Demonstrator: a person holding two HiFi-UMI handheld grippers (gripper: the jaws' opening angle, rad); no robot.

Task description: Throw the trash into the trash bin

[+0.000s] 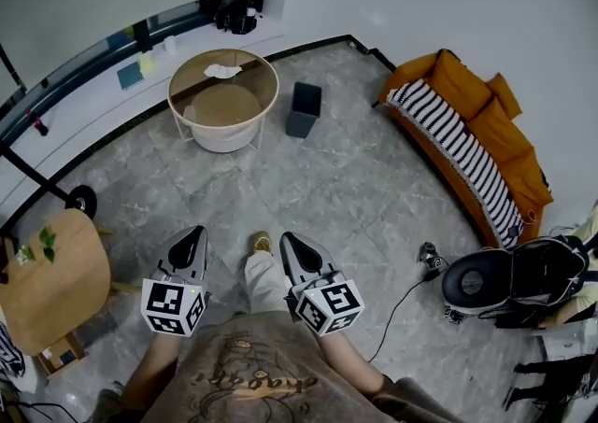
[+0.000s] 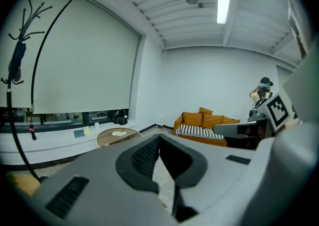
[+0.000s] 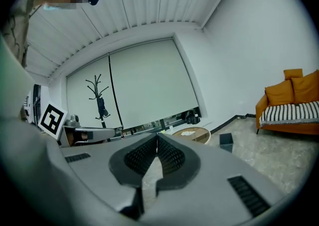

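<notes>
A crumpled white piece of trash (image 1: 222, 70) lies on the round wooden table (image 1: 187, 85) across the room. Just right of the table a dark trash bin (image 1: 304, 109) stands on the grey floor. My left gripper (image 1: 194, 236) and right gripper (image 1: 287, 242) are held side by side near the person's body, far from the table. Both are shut with nothing between the jaws. The right gripper view shows the trash (image 3: 188, 132), the table (image 3: 199, 135) and the bin (image 3: 226, 141) beyond the closed tips (image 3: 157, 137). In the left gripper view the trash (image 2: 118, 132) lies ahead to the left of the gripper (image 2: 159, 138).
An orange sofa (image 1: 486, 122) with a striped blanket (image 1: 458, 146) lines the right wall. A black bag (image 1: 509, 281) and a floor cable (image 1: 397, 314) lie at the right. A small wooden table (image 1: 51, 281) stands at the left, and a coat rack (image 3: 99, 103) by the window.
</notes>
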